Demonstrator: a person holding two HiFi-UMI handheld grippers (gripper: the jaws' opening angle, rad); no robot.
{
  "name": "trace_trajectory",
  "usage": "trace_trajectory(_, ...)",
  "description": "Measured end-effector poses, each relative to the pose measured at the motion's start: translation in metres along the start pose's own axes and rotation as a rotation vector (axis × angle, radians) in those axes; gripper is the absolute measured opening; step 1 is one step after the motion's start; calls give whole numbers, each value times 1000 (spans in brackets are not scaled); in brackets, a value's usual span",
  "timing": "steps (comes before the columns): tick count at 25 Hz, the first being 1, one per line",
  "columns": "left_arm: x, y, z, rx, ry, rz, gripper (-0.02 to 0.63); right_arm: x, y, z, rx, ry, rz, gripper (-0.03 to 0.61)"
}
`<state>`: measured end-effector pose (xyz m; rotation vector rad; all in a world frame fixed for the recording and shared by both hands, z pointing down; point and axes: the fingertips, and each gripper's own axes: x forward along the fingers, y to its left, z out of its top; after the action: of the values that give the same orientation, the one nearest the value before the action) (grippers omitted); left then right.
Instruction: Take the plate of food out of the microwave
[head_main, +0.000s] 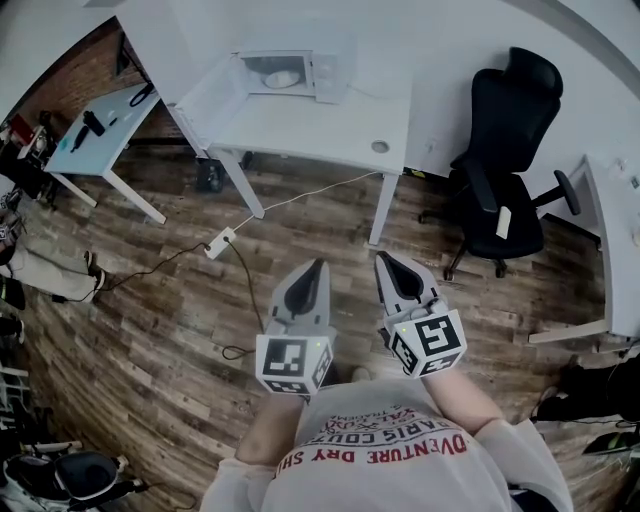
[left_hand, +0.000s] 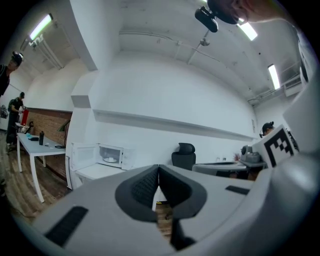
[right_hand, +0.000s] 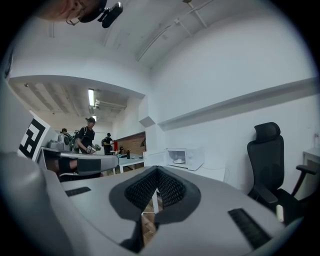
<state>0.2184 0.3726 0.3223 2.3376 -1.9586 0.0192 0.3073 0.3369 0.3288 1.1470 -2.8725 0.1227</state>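
Held left tongs (head_main: 318, 266) and right tongs (head_main: 384, 260) clenched empty, well short of the microwave (head_main: 300, 70) on the tabletop (head_main: 320, 128), door (head_main: 208, 98) open, presumably for reaching the plate (head_main: 280, 78) inside.

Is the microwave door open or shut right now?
Open: the microwave has its door swung out leftward, and the plate shows inside.

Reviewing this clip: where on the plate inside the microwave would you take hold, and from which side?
Probably the near rim of the plate, coming in level through the open front of the microwave. The plate lies flat inside, walls close off the other sides, and the door stands swung aside to the left.
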Motion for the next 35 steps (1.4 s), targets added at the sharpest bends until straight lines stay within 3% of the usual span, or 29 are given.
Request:
trace_trajectory(7,22,65,3,-11,18,-25,8,64,20,4,-24,17,-13,3)
trace_trajectory(17,69,191,27,9,29,-102,8,193,46,28,0,-16,-90,3)
trace_trajectory(22,87,240,23,-30,45,-97,8,239,51,27,11,-1,-94,3)
trace_trajectory(30,159,290,9,-38,66,-53,8,320,8,14,7,16,-85,3)
trace_trajectory(35,236,318,18,-32,55,-18,8,387,-39,21,24,4,-38,3)
